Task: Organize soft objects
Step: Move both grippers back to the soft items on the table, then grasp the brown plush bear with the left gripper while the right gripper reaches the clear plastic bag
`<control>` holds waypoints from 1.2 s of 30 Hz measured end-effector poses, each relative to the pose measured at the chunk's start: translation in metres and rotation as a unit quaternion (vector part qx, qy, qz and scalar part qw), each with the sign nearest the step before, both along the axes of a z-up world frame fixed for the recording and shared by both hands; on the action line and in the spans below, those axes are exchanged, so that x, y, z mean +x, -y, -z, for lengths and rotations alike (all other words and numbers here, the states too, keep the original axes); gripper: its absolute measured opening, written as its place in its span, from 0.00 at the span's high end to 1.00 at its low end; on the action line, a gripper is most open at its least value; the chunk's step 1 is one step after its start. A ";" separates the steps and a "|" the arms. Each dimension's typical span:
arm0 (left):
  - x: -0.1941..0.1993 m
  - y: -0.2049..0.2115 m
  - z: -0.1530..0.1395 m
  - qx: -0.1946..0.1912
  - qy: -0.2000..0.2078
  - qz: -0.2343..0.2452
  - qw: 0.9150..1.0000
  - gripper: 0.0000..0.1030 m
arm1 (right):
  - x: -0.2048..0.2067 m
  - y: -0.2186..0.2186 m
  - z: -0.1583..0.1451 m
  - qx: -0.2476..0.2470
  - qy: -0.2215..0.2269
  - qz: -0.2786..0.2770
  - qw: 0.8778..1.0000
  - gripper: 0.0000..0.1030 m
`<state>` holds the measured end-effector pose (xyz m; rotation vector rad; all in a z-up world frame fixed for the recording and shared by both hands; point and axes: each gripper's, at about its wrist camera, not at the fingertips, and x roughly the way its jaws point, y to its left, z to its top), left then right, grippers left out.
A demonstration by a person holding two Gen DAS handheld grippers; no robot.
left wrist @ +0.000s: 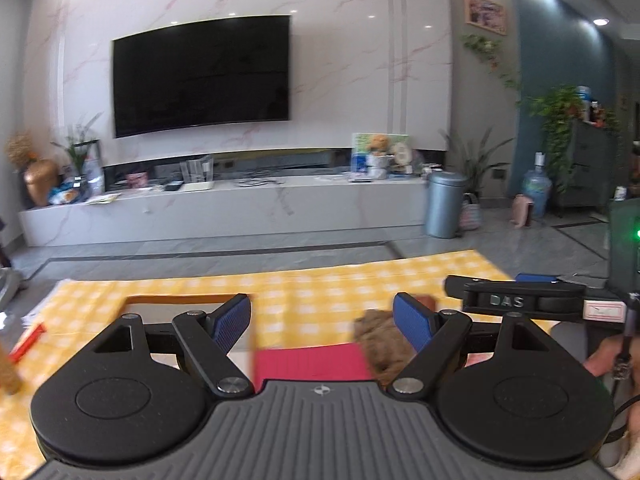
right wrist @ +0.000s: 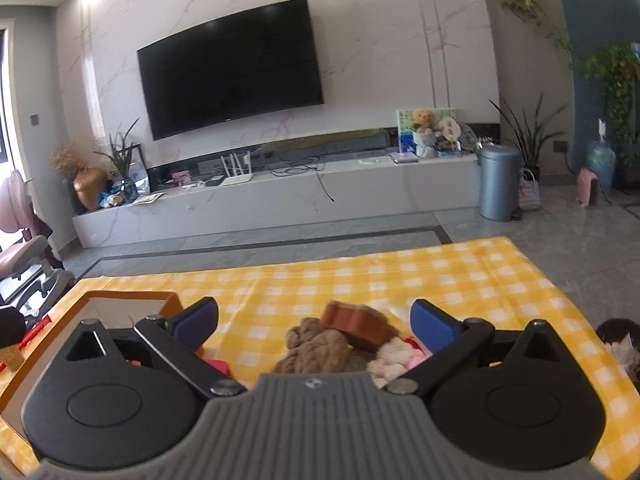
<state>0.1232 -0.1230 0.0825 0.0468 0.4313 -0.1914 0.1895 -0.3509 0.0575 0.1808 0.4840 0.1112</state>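
Observation:
On the yellow checked tablecloth [right wrist: 360,276] lies a small heap of soft things: a brown fuzzy item [right wrist: 316,346], a reddish-brown block-shaped item [right wrist: 356,322] resting on it, and a pale pink fluffy item [right wrist: 396,356]. My right gripper [right wrist: 314,324] hovers open just short of the heap. In the left wrist view, my left gripper [left wrist: 322,322] is open above a pink-red flat item [left wrist: 312,362], with the brown fuzzy item [left wrist: 378,338] by its right finger. An orange-rimmed tray [right wrist: 170,302] sits at the left.
The other gripper's black body [left wrist: 520,300] reaches in at the right of the left wrist view, with a hand [left wrist: 604,356] below it. A red object [left wrist: 28,342] lies at the table's left. Beyond the table's far edge are grey floor, a TV bench [right wrist: 280,196] and a grey bin [right wrist: 498,182].

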 end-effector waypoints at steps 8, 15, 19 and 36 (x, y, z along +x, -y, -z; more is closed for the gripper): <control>0.025 0.057 0.043 0.025 -0.016 0.037 0.999 0.08 | 0.014 0.053 0.031 0.030 -0.071 0.083 0.994 0.03; 0.052 0.084 0.087 0.049 -0.055 0.054 0.996 0.08 | 0.025 0.084 0.060 0.013 -0.131 0.145 0.981 0.03; 0.064 0.097 0.114 0.057 -0.082 0.073 0.992 0.08 | 0.021 0.103 0.055 0.068 -0.120 0.170 0.976 0.03; 0.097 0.143 0.141 0.165 -0.071 0.091 0.979 0.08 | 0.060 0.074 0.085 0.000 -0.153 0.129 0.980 0.03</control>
